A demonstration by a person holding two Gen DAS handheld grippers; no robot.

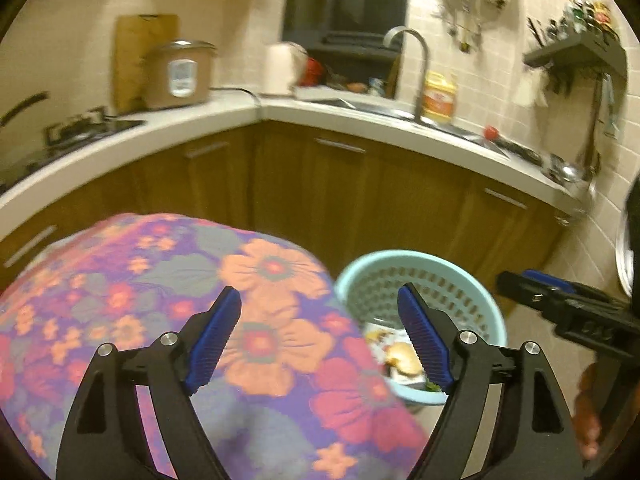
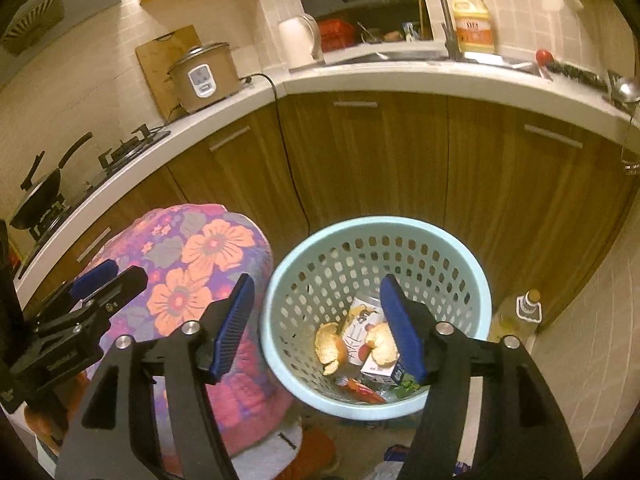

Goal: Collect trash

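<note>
A light blue perforated trash basket (image 2: 280, 292) stands on the floor by the cabinets; it also shows in the left wrist view (image 1: 484, 304). Inside lie orange peels (image 2: 330, 346), a small carton (image 2: 366, 322) and other scraps. My right gripper (image 2: 318, 326) is open and empty, held above the basket's near left rim. My left gripper (image 1: 320, 344) is open and empty above a flowered cloth (image 1: 168, 280), left of the basket. The right gripper also shows at the right edge of the left wrist view (image 1: 536, 288), and the left gripper at the left of the right wrist view (image 2: 100, 280).
The flowered cloth (image 2: 208, 256) covers a round surface next to the basket. Behind run wooden cabinets (image 2: 360, 160) under a white counter with a rice cooker (image 2: 202, 76), kettle (image 2: 298, 42), sink tap (image 2: 436, 4) and stove pan (image 2: 38, 196). A bottle (image 2: 520, 312) stands on the floor right of the basket.
</note>
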